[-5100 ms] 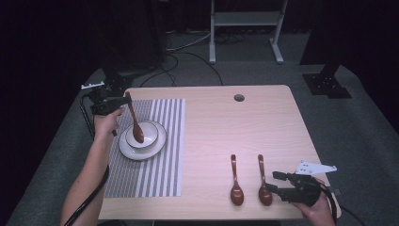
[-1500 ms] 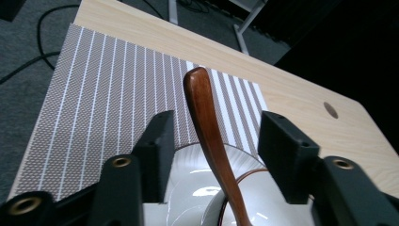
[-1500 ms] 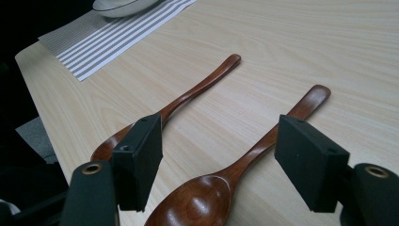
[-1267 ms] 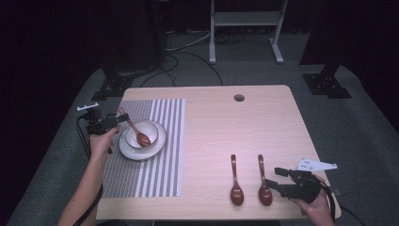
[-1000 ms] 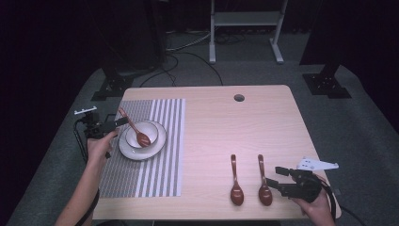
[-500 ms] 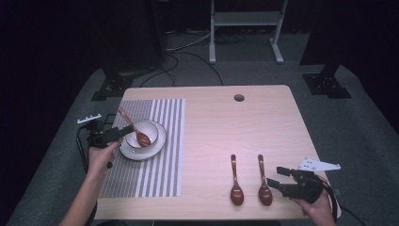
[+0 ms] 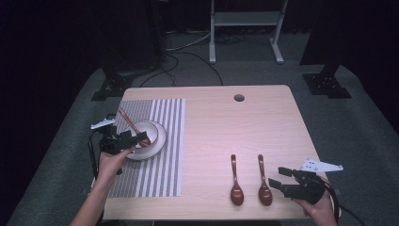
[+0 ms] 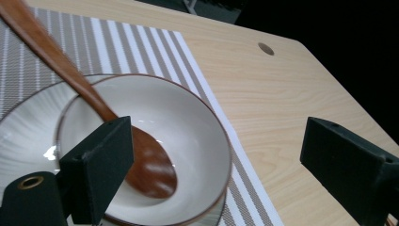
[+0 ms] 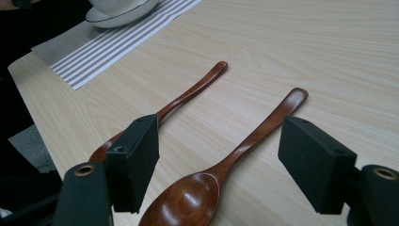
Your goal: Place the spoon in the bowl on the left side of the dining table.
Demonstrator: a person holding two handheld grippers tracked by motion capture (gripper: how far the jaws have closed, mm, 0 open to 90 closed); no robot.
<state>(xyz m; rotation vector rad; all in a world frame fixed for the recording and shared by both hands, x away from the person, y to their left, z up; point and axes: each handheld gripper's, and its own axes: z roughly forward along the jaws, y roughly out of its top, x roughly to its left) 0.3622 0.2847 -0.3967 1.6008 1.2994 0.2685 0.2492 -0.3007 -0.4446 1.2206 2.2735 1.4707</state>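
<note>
A brown wooden spoon point(image 7: 134, 128) point(image 8: 141, 160) lies in the white bowl point(image 7: 151, 130) point(image 8: 193, 117), its handle leaning over the far left rim. The bowl stands on a white plate point(image 7: 160, 141) point(image 8: 23, 132) on a striped placemat point(image 7: 160, 165). My left gripper point(image 7: 135, 138) point(image 8: 219, 141) hovers at the bowl's near left side; its jaws have just been opening and stand open, with the spoon's head beside the left jaw, unpressed. Two more wooden spoons point(image 7: 235, 181) point(image 7: 263, 182) lie at the table's front right. My right gripper point(image 7: 276, 177) point(image 9: 221, 141) is open, low over the right spoon point(image 9: 254, 136).
The light wooden table point(image 7: 263, 122) has a round cable hole point(image 7: 239, 98) at the back. The other spoon point(image 9: 188, 96) lies just left of the right gripper's left jaw. Dark stand bases point(image 7: 110, 87) and a metal rack point(image 7: 244, 28) stand on the carpet behind.
The left gripper has let go of the spoon's handle and drawn back toward the near side of the bowl. The spoon stays in the bowl. The right gripper has not moved.
</note>
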